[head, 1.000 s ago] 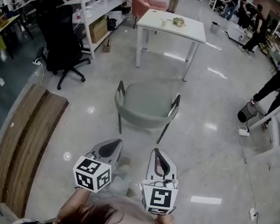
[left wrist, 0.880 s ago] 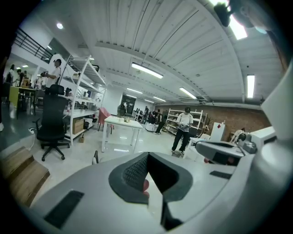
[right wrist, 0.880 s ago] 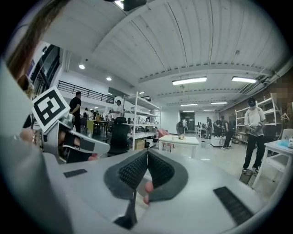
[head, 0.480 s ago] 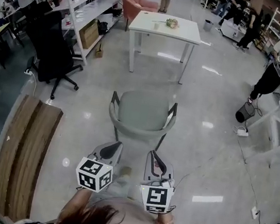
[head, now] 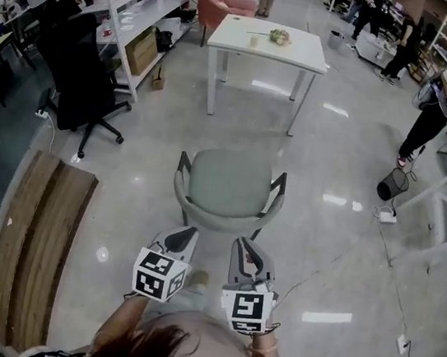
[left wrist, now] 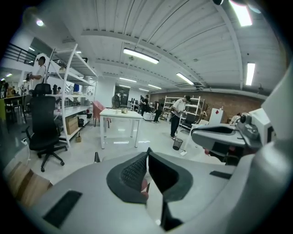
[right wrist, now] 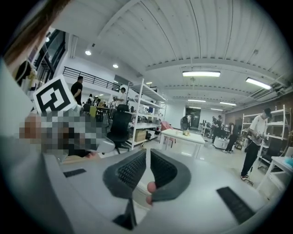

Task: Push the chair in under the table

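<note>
Chair (head: 227, 184): grey-green, with a rounded padded seat, a low curved back running into the arms, and thin dark legs.
Chair position: stood on the glossy floor (head: 320, 254) with its back to the person, well apart from the white table (head: 269, 43) beyond it and not under it.
Left tongs (head: 184, 234): jaws together with nothing between; pointed forward and somewhat down, tips just behind the back's left part.
Right tongs (head: 241, 247): jaws together, empty; aimed nearer level, just behind the back's right part.
Contact: could not tell whether either tip touched the back.
Pose: both tongs side by side, close in front of the person.
</note>
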### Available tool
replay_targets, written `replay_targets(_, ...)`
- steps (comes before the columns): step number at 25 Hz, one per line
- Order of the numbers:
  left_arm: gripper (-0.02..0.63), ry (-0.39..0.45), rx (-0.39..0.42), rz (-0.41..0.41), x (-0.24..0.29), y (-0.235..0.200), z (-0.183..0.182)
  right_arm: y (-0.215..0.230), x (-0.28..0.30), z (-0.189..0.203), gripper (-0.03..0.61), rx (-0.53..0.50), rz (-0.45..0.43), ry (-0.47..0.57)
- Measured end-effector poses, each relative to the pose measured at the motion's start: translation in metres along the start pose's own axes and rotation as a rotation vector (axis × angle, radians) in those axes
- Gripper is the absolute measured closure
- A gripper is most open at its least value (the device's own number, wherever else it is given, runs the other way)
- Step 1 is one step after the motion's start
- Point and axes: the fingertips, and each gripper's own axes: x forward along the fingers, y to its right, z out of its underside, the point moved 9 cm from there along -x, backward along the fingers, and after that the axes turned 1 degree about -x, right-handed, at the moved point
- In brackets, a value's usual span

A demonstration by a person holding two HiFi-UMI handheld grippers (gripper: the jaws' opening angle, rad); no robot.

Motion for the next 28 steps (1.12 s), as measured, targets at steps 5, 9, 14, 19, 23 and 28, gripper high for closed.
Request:
replay_targets(5, 0.609, -0.041, 0.021, -0.009, 0.02, -0.018, -0.001, 0.003, 0.027, 0.009, 0.557, -0.035, -0.023, -0.036)
replay_targets(9, 0.609, -0.075, 0.053, -0.007, 0.036, -0.026, 0.0, 0.009, 0.041, 0.017, 0.552, -0.086, -0.032, -0.078)
replay_targets(14, 0.573, -0.125, 0.09, 0.019, 0.056, -0.031, 0.001, 0.014, 0.059, 0.029, 0.499, -0.123, -0.056, -0.148)
replay_targets(19, 0.526, -0.176, 0.142, 0.033, 0.075, -0.036, 0.005, 0.015, 0.077, 0.042, 0.472, -0.164, -0.091, -0.191)
replay_targets(23, 0.499, -0.226, 0.209, 0.036, 0.089, -0.041, 0.014, 0.012, 0.089, 0.053, 0.457, -0.203, -0.12, -0.229)
replay_targets(28, 0.477, -0.293, 0.269, 0.046, 0.104, -0.047, 0.025, 0.008, 0.105, 0.067, 0.439, -0.229, -0.152, -0.273)
